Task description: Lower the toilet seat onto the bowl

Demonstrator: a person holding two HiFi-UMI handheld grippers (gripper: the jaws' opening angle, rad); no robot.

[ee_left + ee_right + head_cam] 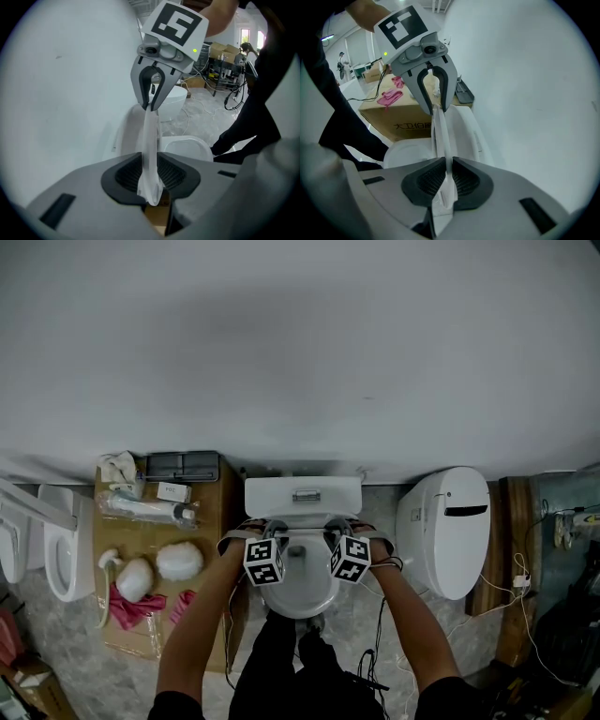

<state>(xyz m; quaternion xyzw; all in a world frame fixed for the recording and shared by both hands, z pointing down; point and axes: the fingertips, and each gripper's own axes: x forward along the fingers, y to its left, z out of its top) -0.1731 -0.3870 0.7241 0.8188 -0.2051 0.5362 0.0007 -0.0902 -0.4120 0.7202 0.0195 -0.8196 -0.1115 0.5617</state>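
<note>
Standing just left of the middle toilet, a cardboard box [211, 517] carries on its closed top a black case [183, 465] at the far edge, one clear-wrapped roll [145, 509], two round white bundles [179, 560] and two pink cloths [127, 610] toward the front edge; what is inside cannot be told. Three white toilets line the wall [300, 343]: one at the left [58, 549], one at the right [450, 531] with its lid down, and the middle one with its tank [302, 495] and bowl [302, 598]. The toilet seat [150, 140] is raised over that bowl, seen edge-on, and both grippers clamp its rim: the left gripper [150, 176] with jaws fairly wide, the right gripper [446, 180] with jaws narrower. The floor [380, 507] is mottled grey.
</note>
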